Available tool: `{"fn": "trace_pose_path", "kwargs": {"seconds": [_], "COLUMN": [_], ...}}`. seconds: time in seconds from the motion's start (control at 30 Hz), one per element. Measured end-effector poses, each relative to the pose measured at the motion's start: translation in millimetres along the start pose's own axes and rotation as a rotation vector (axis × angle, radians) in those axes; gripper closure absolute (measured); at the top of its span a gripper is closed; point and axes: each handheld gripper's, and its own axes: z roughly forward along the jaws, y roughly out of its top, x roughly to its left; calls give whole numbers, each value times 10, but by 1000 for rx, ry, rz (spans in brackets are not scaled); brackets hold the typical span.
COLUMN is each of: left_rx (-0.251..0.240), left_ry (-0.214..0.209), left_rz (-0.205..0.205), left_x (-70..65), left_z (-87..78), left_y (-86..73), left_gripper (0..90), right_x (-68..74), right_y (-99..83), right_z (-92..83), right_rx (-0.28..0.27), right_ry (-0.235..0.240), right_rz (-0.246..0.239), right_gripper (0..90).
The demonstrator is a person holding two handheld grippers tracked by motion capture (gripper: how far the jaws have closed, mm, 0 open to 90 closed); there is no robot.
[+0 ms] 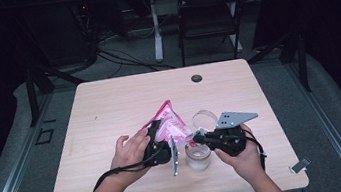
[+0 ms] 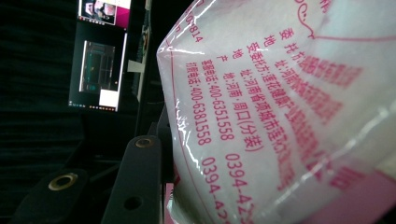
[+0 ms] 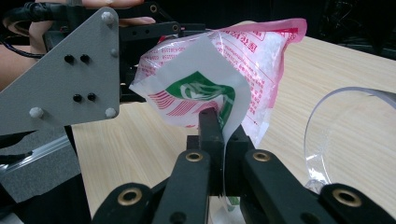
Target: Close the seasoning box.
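The pink-printed bag [image 1: 170, 124] hangs between your two tongs, clear of the table [image 1: 110, 109]. Its long axis runs on a slant, the sealed top corner pointing up and away from you, the lower end down toward the glass jar [image 1: 198, 156]. Your left tongs [image 1: 157, 134] clamp the bag's side, jaws part-way closed on it; the film bulges right against the jaws in the left gripper view. Your right tongs [image 3: 219, 140] pinch the bag's loose white corner flap, jaws fully closed on the thin film. The clear lid [image 1: 204, 119] lies just beyond your right tongs, the jar directly beneath them.
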Motion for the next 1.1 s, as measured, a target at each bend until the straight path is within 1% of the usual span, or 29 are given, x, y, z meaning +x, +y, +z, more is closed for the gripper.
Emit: {"fn": "trace_pose_path", "kwargs": {"seconds": [0.07,0.13,0.17,0.33,0.57,0.63,0.67,0.77,0.97,1.1], "left_rx": [-4,-2,-3,-3,2,1,-1,9,0,4], "left_ry": [11,10,15,21,27,29,37,33,42,44], "left_rz": [6,6,15,28,50,48,47,41,57,57], "left_x": [-9,-21,-19,-12,7,10,21,40,40,47], "left_z": [4,3,2,-2,-2,0,4,2,2,-4], "left_y": [3,8,13,19,32,36,40,44,41,49], "left_gripper": [636,636,636,636,638,639,639,641,643,644], "right_x": [-2,-5,-5,-11,-19,-23,-25,-32,-30,-29], "right_y": [-6,-11,-14,-28,-43,-45,-47,-63,-81,-85], "right_z": [-1,-1,-1,3,-6,-10,-10,-11,-2,2], "right_rx": [2,2,3,-3,5,4,3,7,14,13], "right_ry": [-3,-3,-5,-1,-4,-3,-2,1,0,-2], "right_rz": [0,1,2,7,7,8,9,12,14,16], "right_gripper": [900,900,900,900,900,900,900,900,900,900]}}
